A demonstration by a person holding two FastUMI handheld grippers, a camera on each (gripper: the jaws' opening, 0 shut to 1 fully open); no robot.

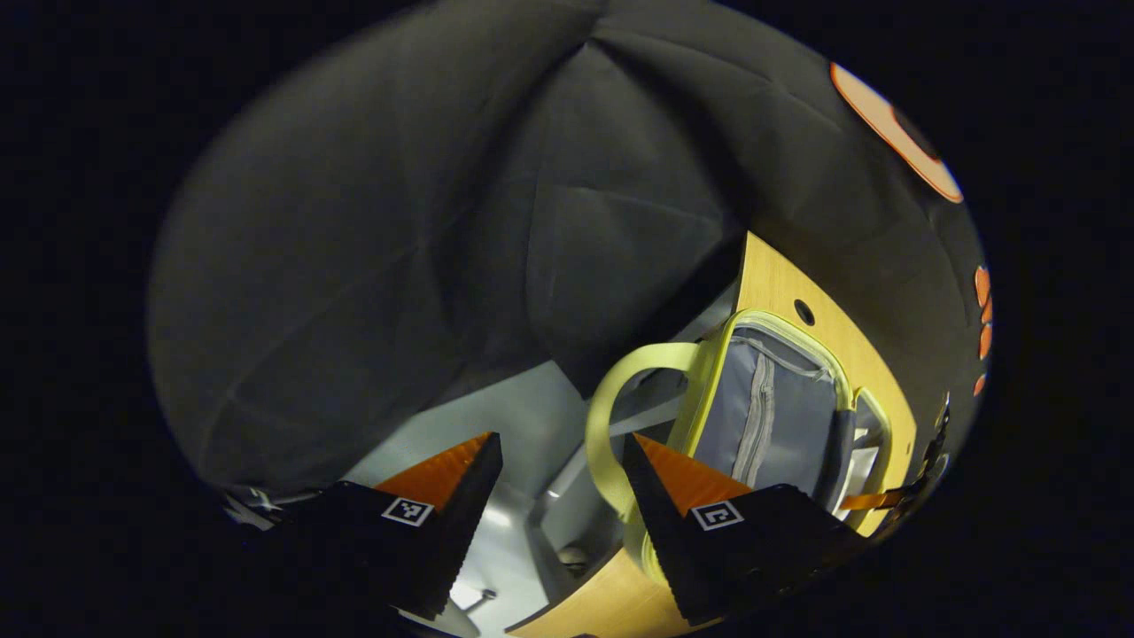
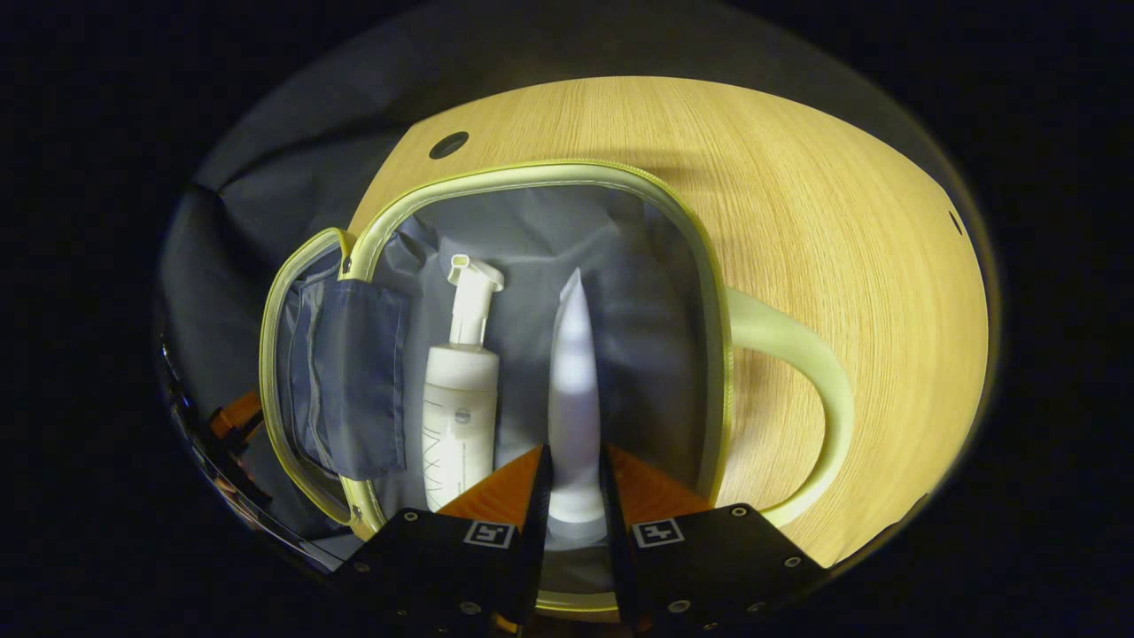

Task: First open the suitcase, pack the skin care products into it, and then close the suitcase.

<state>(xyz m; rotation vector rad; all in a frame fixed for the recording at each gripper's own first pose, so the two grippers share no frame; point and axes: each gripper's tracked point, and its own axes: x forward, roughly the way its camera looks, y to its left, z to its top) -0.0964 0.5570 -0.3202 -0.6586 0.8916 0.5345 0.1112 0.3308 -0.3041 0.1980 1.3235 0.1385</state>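
While left hand-held gripper [image 1: 562, 496] gapes empty, right hand-held gripper [image 2: 574, 492] clamped on tube [image 2: 574, 390] over suitcase [image 2: 540, 173].

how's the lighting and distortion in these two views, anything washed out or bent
Right gripper view: the tube held by the right gripper glows overexposed; the table edge bows from the fisheye. Left gripper view: dim, the suitcase squeezed toward the rim.
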